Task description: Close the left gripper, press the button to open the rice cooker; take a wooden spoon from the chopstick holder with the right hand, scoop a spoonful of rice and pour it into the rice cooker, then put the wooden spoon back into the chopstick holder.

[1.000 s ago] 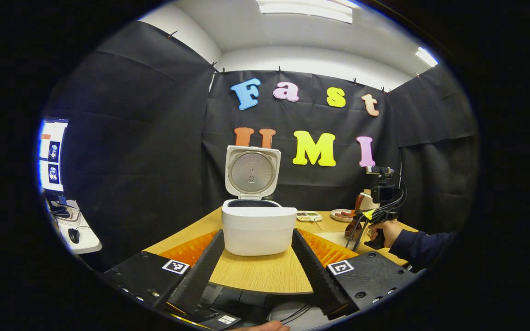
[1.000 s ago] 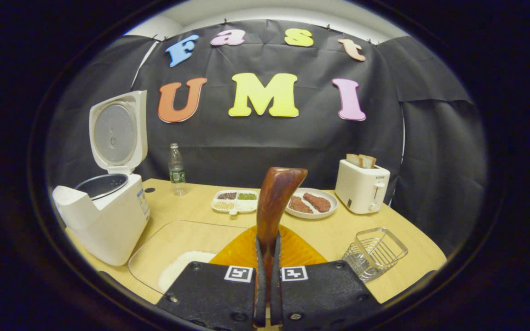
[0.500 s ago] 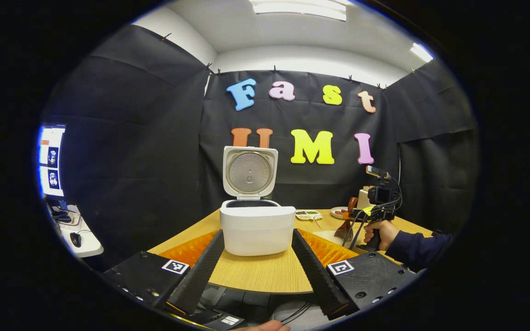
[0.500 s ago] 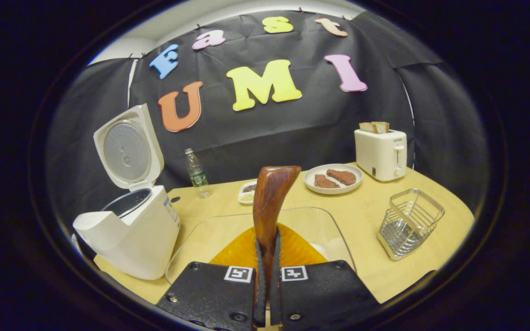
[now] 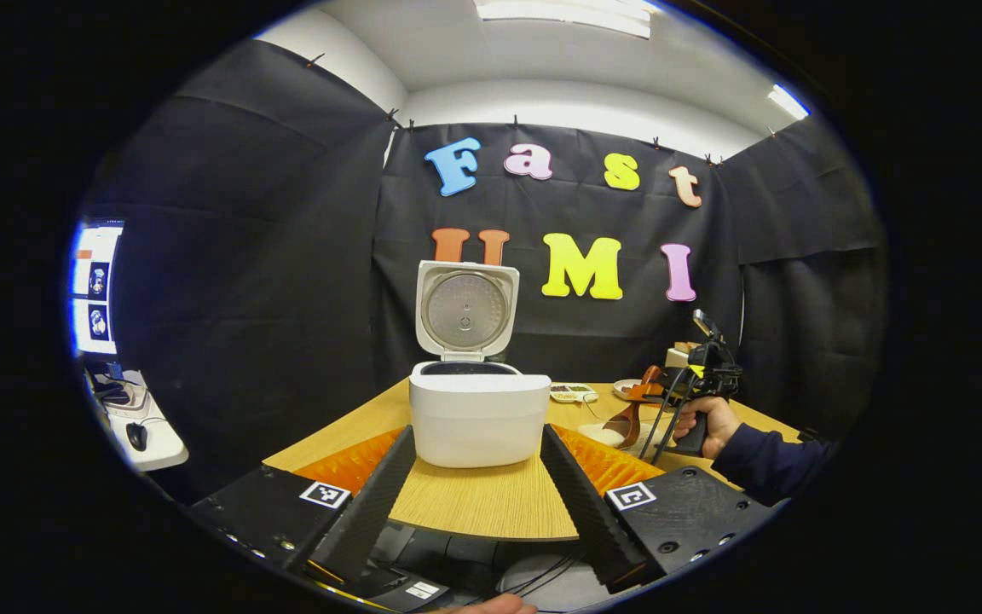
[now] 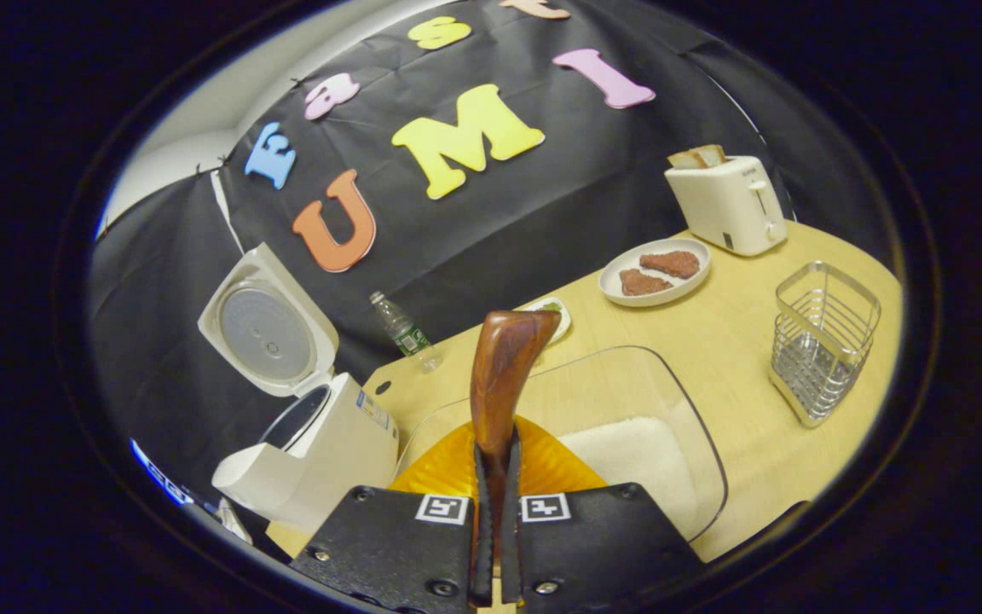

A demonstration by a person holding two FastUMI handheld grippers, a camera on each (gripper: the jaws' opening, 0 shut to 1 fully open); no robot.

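**Spoon pinched over rice tray, cooker lid up**

While the left gripper (image 5: 476,477) sits with its fingers spread wide, the rice cooker (image 5: 479,418) stands straight ahead between them on the wooden table (image 5: 474,507), lid raised upright and pot open. In the left gripper view, ahead and to the right of the jaws, a hand (image 5: 707,424) in a dark sleeve holds the right gripper, tipped down toward the table, with the wooden spoon (image 5: 627,414) at its front end, bowl low over white rice.

In the right gripper view, the right gripper (image 6: 496,503) has its jaws pressed together on the wooden spoon (image 6: 501,375), which sticks up straight ahead of them. Clear rice tray (image 6: 678,401) lies just under and ahead of the jaws, white rice (image 6: 632,448) to their right. Rice cooker (image 6: 320,443) is to the left of the jaws, open. Wire chopstick holder (image 6: 823,341) stands far right. Further ahead: a water bottle (image 6: 401,328), a plate of meat (image 6: 653,273), a toaster (image 6: 725,205).
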